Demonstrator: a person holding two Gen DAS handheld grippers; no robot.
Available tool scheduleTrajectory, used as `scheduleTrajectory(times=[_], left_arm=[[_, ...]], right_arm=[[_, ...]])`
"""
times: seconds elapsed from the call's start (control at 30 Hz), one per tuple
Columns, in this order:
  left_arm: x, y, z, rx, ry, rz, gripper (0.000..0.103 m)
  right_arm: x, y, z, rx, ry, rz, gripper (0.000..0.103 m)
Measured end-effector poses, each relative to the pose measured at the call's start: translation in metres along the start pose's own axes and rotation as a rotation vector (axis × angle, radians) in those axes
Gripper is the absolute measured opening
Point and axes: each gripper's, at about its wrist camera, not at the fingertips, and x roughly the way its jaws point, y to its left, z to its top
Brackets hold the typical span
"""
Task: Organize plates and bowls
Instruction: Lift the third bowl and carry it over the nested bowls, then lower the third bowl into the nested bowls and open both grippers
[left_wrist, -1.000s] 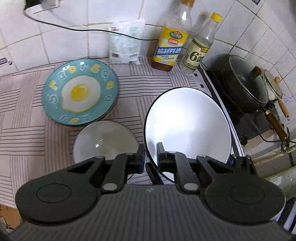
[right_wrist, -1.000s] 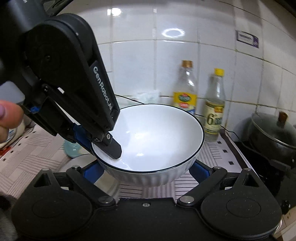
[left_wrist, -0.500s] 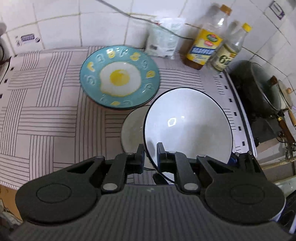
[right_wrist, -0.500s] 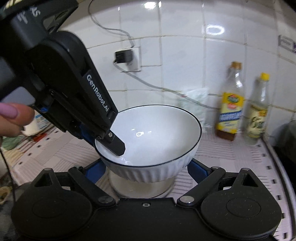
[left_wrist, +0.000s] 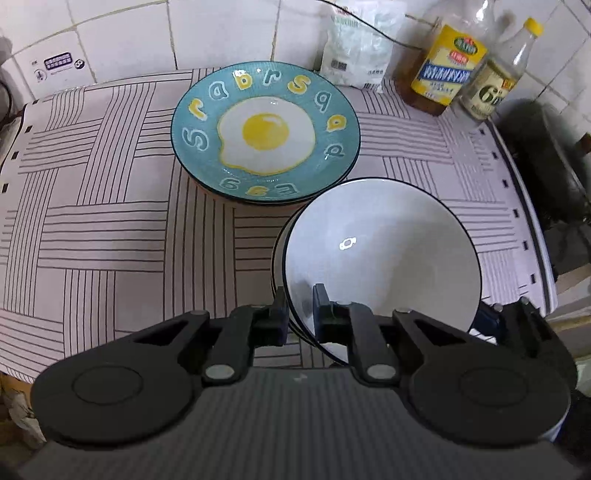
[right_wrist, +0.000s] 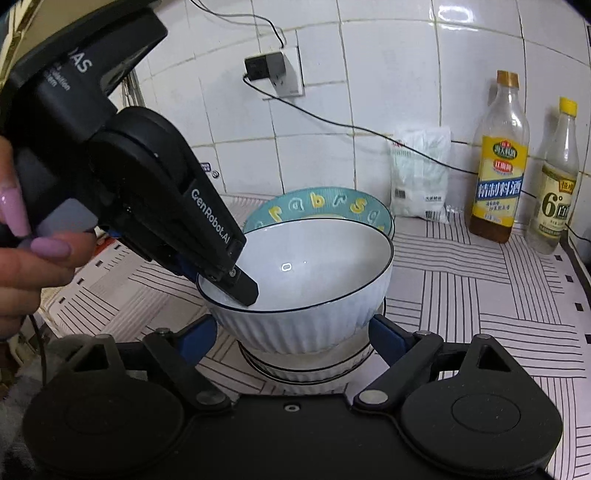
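Observation:
My left gripper is shut on the near rim of a white bowl with a thin dark edge, one finger inside and one outside. The bowl hangs slightly tilted just over a second white bowl on the striped cloth, partly nested in it. In the right wrist view, the held bowl sits between the blue pads of my right gripper. Its jaws are closing and stand wide around the bowl's ribbed wall; I see no firm press. A teal fried-egg plate tops a stack behind.
Two bottles and a white bag stand against the tiled wall. A dark pot sits on the stove at the right. A plug and cable hang on the wall. A person's hand holds the left gripper.
The left gripper has carried the bowl down and over the second white bowl, which is now mostly covered. The right gripper followed with the bowl between its pads.

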Motion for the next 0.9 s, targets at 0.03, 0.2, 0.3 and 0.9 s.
scheduleTrajectory(times=[0.03, 0.2, 0.3, 0.9], left_arm=[[0.001, -0.001, 0.000, 0.006, 0.004, 0.007, 0.011], [0.006, -0.005, 0.002, 0.020, -0.010, 0.029, 0.011], [0.009, -0.007, 0.003, 0.027, -0.003, 0.038, 0.012], [0.009, -0.017, 0.002, 0.110, -0.050, 0.146, 0.013]], right_arm=[[0.002, 0.000, 0.000, -0.002, 0.007, -0.004, 0.092], [0.009, -0.005, 0.001, 0.028, 0.048, -0.001, 0.092], [0.013, -0.005, 0.002, 0.013, 0.058, -0.016, 0.092], [0.009, -0.002, 0.011, -0.095, 0.096, -0.009, 0.093]])
